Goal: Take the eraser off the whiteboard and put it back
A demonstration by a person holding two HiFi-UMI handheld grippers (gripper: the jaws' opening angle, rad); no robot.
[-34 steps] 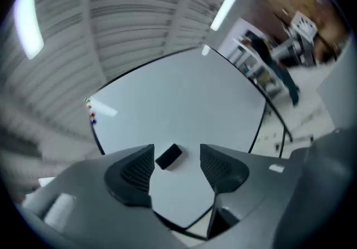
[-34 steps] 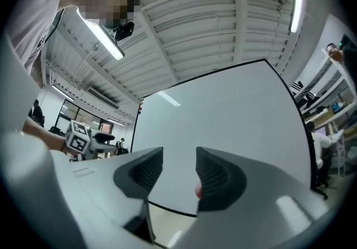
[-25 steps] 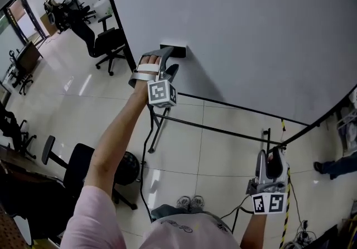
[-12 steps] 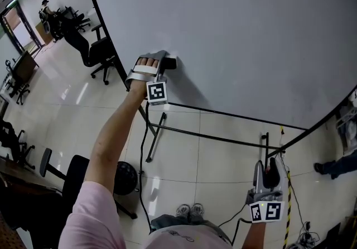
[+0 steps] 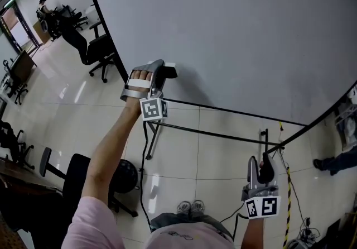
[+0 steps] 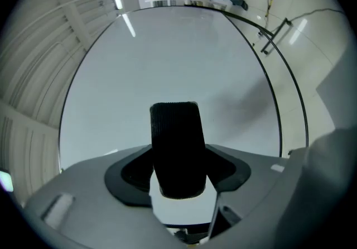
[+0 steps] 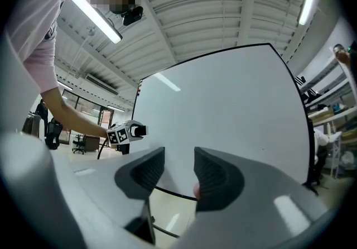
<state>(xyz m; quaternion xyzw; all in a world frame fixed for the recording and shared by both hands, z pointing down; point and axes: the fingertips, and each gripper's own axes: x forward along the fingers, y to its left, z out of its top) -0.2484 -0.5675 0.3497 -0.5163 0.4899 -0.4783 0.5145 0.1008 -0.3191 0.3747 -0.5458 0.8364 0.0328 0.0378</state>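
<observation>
The eraser (image 5: 171, 67) (image 6: 175, 147) sits between the jaws of the left gripper (image 5: 163, 71), clamped across its short side. In the left gripper view its long axis runs straight up the picture, crosswise to the line along which the jaws close. A black ribbed face is turned to the camera and a white part shows at its near end. The far end sticks out past the jaw tips toward the whiteboard (image 5: 240, 30). The jaws have just been closing, and the pads now press on the eraser from both sides. From the head view the eraser lies just beside the board's lower left part; whether it touches the surface cannot be told. The left arm (image 5: 111, 147) reaches forward to it. The right gripper (image 5: 260, 163) (image 7: 178, 161) hangs low at the right, well apart from the eraser, its jaws spread with only the whiteboard behind the gap. Office chairs (image 5: 100, 52) stand on the tiled floor (image 5: 184, 153) to the left.
</observation>
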